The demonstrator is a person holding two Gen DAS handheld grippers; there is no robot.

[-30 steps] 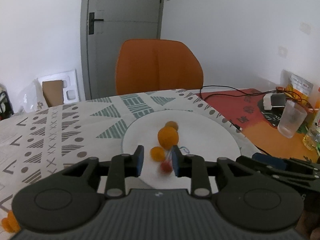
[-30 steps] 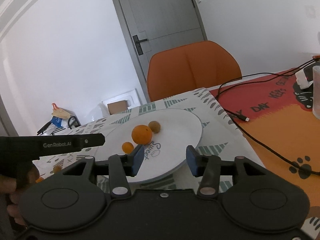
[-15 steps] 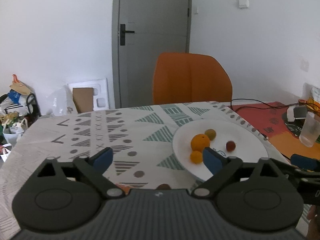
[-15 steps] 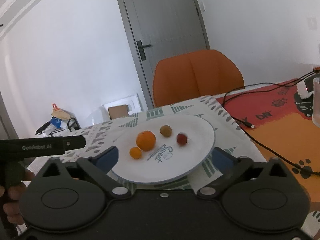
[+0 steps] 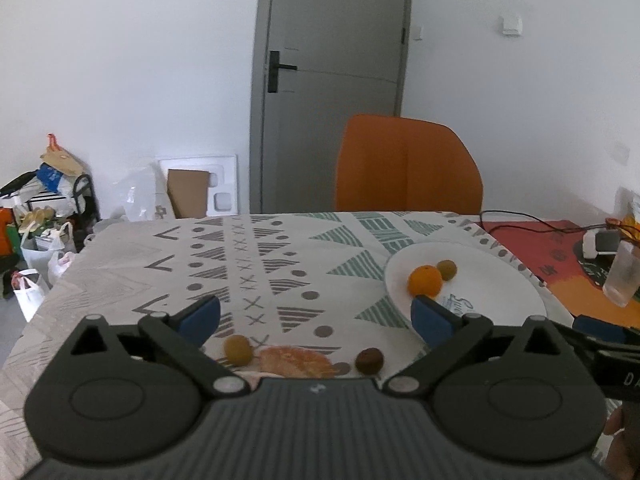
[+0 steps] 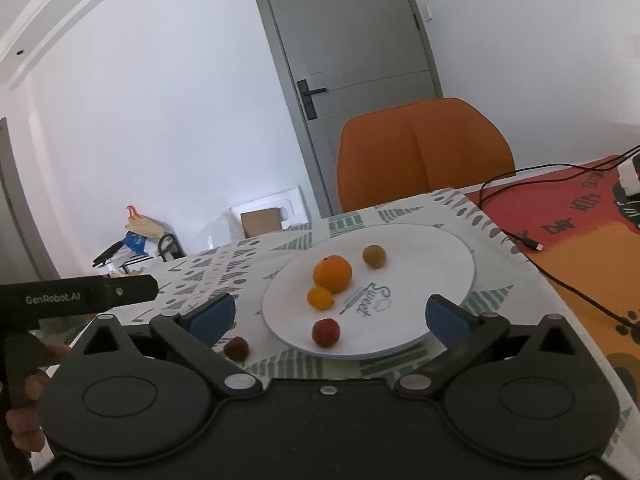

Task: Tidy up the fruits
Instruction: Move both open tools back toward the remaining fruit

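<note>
Fruits (image 5: 294, 361) lie loose on the cloth (image 5: 248, 256) under the left gripper (image 5: 316, 316); four sit on the plate (image 6: 436, 264). Both grippers gape wide, empty, the right gripper (image 6: 330, 314) over the plate's edge. Likely next: the left lowers around one loose fruit and closes.

Open tablecloth (image 5: 256, 264) ahead, fenced by plate (image 5: 500, 292) at right and loose fruits (image 5: 238, 349) near

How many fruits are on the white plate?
4 on the plate: a big orange, a small orange in front of it, a brownish fruit behind, and a red fruit near the front rim.
</note>
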